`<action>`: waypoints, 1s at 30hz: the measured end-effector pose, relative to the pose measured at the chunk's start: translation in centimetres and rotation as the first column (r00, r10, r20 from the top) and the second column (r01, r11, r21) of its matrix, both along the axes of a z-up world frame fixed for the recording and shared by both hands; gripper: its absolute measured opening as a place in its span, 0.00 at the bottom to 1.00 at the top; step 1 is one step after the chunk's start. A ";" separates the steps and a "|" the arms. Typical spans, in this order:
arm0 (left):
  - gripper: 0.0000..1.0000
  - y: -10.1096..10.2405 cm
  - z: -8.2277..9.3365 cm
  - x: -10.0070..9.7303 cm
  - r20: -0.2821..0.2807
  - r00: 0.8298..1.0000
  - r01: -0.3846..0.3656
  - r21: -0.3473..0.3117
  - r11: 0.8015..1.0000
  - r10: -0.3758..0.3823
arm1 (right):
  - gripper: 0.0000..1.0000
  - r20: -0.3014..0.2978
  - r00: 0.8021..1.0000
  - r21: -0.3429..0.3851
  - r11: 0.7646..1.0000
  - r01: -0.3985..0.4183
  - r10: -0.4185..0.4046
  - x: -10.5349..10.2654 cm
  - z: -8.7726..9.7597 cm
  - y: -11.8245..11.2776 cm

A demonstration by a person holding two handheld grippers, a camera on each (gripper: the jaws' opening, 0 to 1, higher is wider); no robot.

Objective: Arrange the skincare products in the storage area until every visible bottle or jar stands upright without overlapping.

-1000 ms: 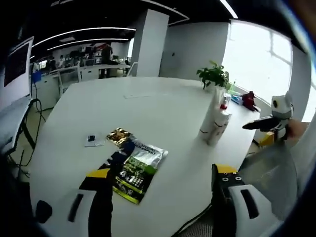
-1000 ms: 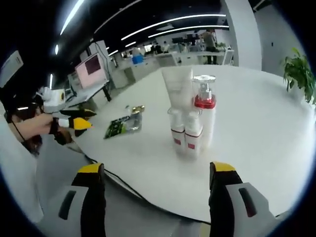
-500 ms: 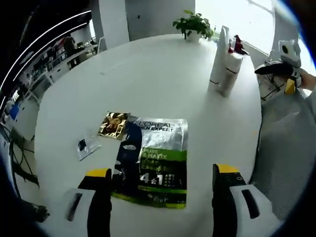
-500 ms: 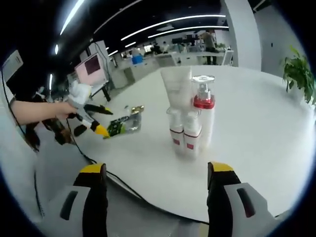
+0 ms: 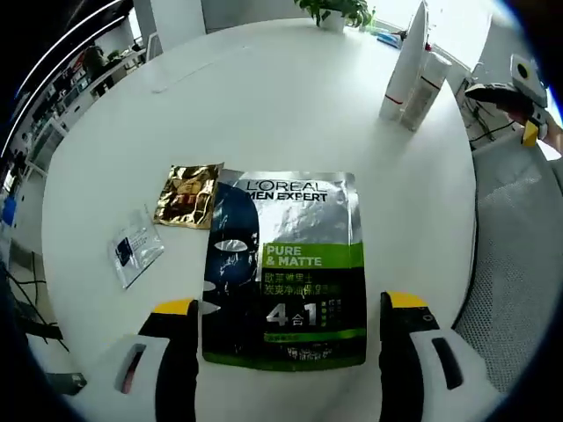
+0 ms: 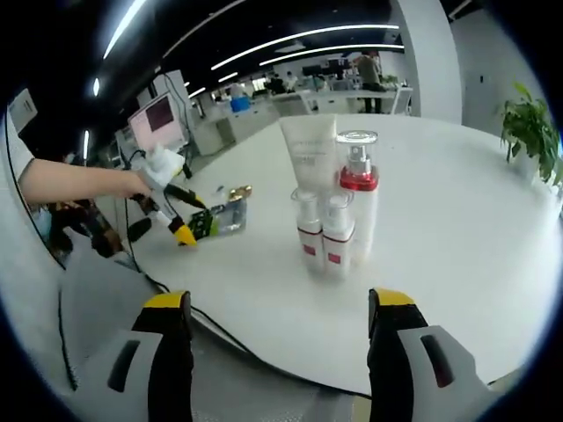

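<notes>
**Both grippers spread wide above the white table**

The left gripper [image 5: 288, 352], jaws wide apart and empty, hangs over a flat silver-and-green face-mask sachet [image 5: 286, 268]; a small gold foil packet [image 5: 187, 194] lies just left. The right gripper [image 6: 280, 347], equally wide, faces upright white skincare bottles [image 6: 330, 220] clustered farther on the round white table [image 6: 457, 237].

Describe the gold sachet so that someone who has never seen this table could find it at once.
On the round white table, start from the large face-mask packet with the green band, lying flat between the jaws of the left gripper. The gold sachet lies flat at that packet's upper left corner. It is the one shiny golden piece; the clear sachet beside it is transparent with a dark square.
</notes>
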State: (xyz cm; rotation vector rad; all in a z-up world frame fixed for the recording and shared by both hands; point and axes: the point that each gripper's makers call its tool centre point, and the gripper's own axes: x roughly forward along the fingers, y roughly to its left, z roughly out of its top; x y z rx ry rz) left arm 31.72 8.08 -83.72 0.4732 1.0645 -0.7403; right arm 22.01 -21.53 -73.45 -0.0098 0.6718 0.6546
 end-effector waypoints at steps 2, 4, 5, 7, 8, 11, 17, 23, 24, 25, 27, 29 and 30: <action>0.80 0.0 0.1 0.1 -0.005 1.000 0.009 -0.001 1.000 -0.009 | 0.82 -0.001 1.000 -0.003 1.000 0.002 -0.002 0.0 0.0 0.0; 0.78 0.0 0.2 0.0 -0.004 1.000 0.015 0.013 1.000 -0.015 | 0.82 -0.004 1.000 -0.005 1.000 0.002 -0.002 -0.1 -0.1 0.0; 0.77 0.3 0.1 0.0 0.003 1.000 0.024 0.040 0.999 -0.025 | 0.81 -0.004 1.000 -0.006 1.000 0.002 -0.002 -0.1 -0.1 0.0; 0.76 0.2 0.2 0.0 -0.004 1.000 0.026 0.040 0.999 -0.026 | 0.81 -0.005 1.000 -0.008 1.000 0.000 -0.001 -0.1 -0.1 0.0; 0.75 0.3 0.2 0.1 -0.004 1.000 0.025 0.040 0.999 -0.024 | 0.81 -0.006 1.000 -0.010 1.000 0.000 0.000 -0.2 0.0 0.1; 0.73 0.5 0.1 0.3 -0.006 1.000 0.025 0.038 0.999 -0.025 | 0.81 -0.007 1.000 -0.012 1.000 -0.001 0.001 -0.2 0.0 0.1; 0.61 0.2 0.6 0.0 -0.019 0.999 0.029 0.055 0.998 -0.028 | 0.80 -0.006 1.000 -0.019 1.000 -0.003 0.003 -0.3 0.1 0.2; 0.27 0.0 0.1 -0.8 -0.086 0.996 0.006 0.002 1.000 -0.005 | 0.80 -0.006 1.000 -0.025 1.000 -0.012 0.012 -0.4 0.2 0.3; 0.27 0.0 0.2 0.4 -0.023 1.000 -0.019 -0.002 1.000 0.019 | 0.80 -0.006 1.000 -0.026 1.000 -0.012 0.012 -0.4 0.3 0.3; 0.26 0.2 0.3 -0.3 -0.057 0.998 -0.029 0.009 1.000 0.030 | 0.80 -0.006 1.000 -0.028 1.000 -0.012 0.012 -0.4 0.2 0.3; 0.24 0.0 0.3 -0.5 -0.061 0.998 -0.032 0.003 0.999 0.032 | 0.80 -0.006 1.000 -0.028 0.999 -0.014 0.014 -0.4 0.2 0.3; 0.19 -0.1 0.8 -0.4 -0.061 0.996 -0.067 -0.031 0.997 0.065 | 0.80 -0.008 1.000 -0.029 0.999 -0.018 0.017 -0.4 0.2 0.3; 0.14 -0.4 1.2 0.0 -0.042 0.995 -0.094 -0.070 0.993 0.092 | 0.80 -0.011 1.000 -0.028 0.999 -0.020 0.019 -0.5 0.1 0.3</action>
